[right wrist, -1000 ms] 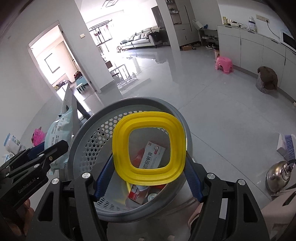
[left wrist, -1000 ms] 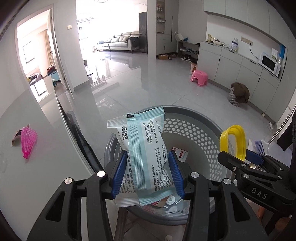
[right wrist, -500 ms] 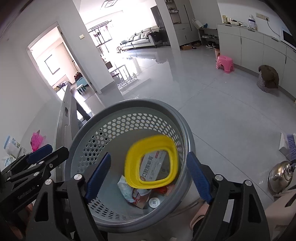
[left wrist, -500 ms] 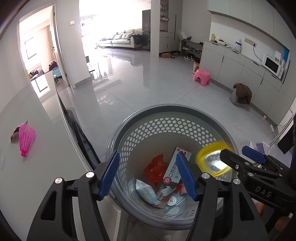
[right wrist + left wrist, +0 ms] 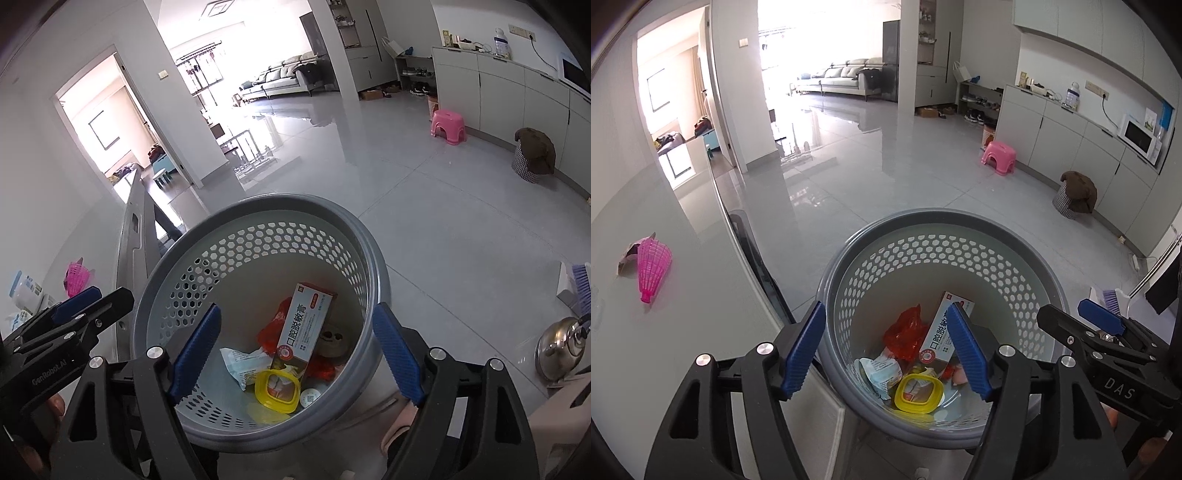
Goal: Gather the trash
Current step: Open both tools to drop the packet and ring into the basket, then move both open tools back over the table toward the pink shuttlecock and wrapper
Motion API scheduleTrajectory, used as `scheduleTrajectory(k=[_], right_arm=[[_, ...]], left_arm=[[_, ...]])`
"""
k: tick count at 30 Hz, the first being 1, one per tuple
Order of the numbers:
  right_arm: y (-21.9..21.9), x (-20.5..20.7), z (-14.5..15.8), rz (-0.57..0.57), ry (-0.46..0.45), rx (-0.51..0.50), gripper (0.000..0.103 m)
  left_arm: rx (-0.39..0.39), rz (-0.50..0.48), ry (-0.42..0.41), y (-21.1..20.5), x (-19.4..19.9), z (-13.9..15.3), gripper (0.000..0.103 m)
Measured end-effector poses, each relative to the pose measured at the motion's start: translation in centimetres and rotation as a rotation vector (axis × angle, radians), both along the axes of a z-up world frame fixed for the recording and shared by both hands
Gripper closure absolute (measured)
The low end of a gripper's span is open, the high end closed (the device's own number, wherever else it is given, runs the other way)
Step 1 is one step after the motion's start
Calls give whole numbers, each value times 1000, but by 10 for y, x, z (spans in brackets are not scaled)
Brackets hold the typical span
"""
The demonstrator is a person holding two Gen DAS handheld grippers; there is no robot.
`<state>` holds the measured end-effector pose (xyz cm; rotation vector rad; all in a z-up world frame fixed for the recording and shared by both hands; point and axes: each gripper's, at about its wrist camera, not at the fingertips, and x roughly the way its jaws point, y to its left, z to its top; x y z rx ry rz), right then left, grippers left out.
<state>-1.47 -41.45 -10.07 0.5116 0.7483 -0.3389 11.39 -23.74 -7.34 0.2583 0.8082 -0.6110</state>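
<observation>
A grey perforated waste basket stands on the floor beside the table edge. Inside lie a yellow ring lid, a pale blue wipes packet, a white and red toothpaste box and a red wrapper. My left gripper hovers over the basket, its jaws still opening with nothing between them. My right gripper stands open and empty above the same basket. On the table lies a pink mesh shuttlecock-like piece.
A white glossy table runs along the left. More packets lie at its far left. A kettle and a brush sit at the right. A pink stool and cabinets stand across the floor.
The left gripper let go of the blue wipes packet and the right gripper let go of the yellow ring lid. Both items fell into the basket, and both grippers opened wider.
</observation>
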Motion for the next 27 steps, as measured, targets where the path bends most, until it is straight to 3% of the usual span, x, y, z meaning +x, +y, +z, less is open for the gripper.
scheduleTrajectory(k=[27], right_arm=[[58, -22, 46, 92, -83, -46, 23]], left_arm=[[-69, 124, -108, 82, -38, 50, 22]])
